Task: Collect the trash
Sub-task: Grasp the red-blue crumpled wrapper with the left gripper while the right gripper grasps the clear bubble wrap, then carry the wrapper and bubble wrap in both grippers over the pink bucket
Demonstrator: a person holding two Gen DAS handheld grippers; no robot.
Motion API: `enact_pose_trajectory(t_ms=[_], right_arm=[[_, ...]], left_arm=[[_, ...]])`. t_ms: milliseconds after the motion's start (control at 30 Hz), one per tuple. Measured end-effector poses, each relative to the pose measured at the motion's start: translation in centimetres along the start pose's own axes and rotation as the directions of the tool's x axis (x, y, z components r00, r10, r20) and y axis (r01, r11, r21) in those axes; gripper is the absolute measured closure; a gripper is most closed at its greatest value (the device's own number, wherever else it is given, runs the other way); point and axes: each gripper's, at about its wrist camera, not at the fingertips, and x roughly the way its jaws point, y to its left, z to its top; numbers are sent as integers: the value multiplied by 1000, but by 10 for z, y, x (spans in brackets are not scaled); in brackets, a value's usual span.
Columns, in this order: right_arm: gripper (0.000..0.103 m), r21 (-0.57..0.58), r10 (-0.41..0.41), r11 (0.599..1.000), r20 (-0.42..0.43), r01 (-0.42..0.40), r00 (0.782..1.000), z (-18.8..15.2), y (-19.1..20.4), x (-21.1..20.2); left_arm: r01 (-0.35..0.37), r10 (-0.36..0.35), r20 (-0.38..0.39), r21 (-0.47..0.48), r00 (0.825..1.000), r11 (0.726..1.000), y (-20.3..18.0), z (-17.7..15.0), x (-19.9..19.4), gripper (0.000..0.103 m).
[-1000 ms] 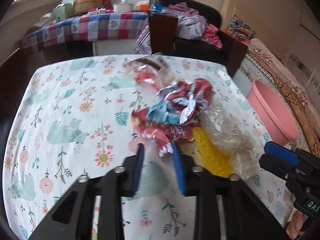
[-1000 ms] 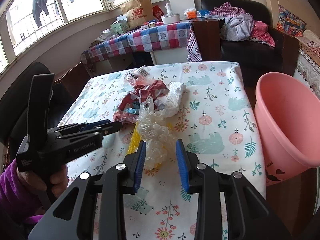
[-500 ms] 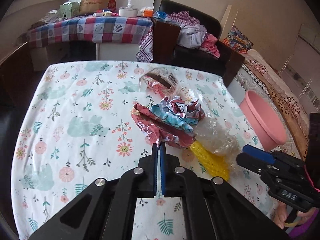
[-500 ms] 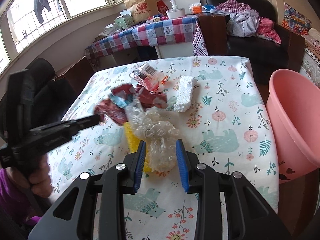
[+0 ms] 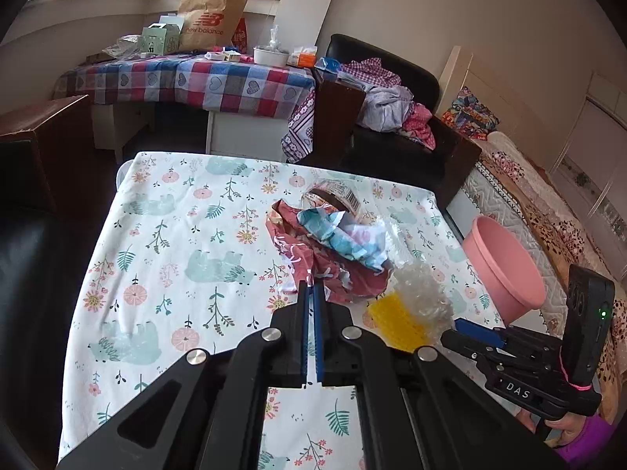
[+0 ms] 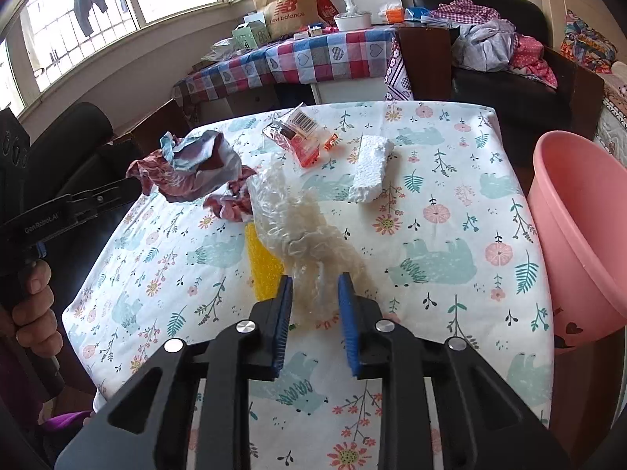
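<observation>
Here the left tongs (image 5: 312, 293) are clamped on the edge of a crumpled red-and-blue wrapper (image 6: 188, 168), lifted above the desk (image 6: 450, 235). The right tongs (image 6: 315, 290) are closing around clear bubble wrap (image 6: 301, 235) lying beside a yellow mesh piece (image 6: 262, 266); a pink tub (image 6: 580, 215) stands at the desk's right edge.

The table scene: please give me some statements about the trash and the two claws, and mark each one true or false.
1. The left claw is shut on the crumpled red wrapper. True.
2. The white foam block lies inside the pink basin. False: it lies on the table.
3. Clear bubble wrap sits between the fingers of the right claw. True; its jaws are closing.
4. The pink basin stands on the table. False: it is beside the table's edge.
5. The yellow piece lies partly under the bubble wrap. True.
</observation>
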Motion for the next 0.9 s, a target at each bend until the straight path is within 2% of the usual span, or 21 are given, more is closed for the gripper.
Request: enact_pose_trajectory(t_ms=[100,200,533,900], right_arm=[[84,-12,11,1000,9,-11,1000,-2,1,-5],[100,-24,14,1000,38,-13,999,-4,3,-15],[102,-5,-2,1000,149,3,989,-4,-9,-52],[102,57,-72,997,278,59,958,7,-40,-96]], left_arm=[[5,-5,18,6,1000,1000,-4,2,-7,102],[12,-13,36,13,999,1000,-10,5,-13,102],[40,-46,81,70,996,997,-39,14,-25,102],[97,-109,83,137,991,986,-78,24,-17,102]])
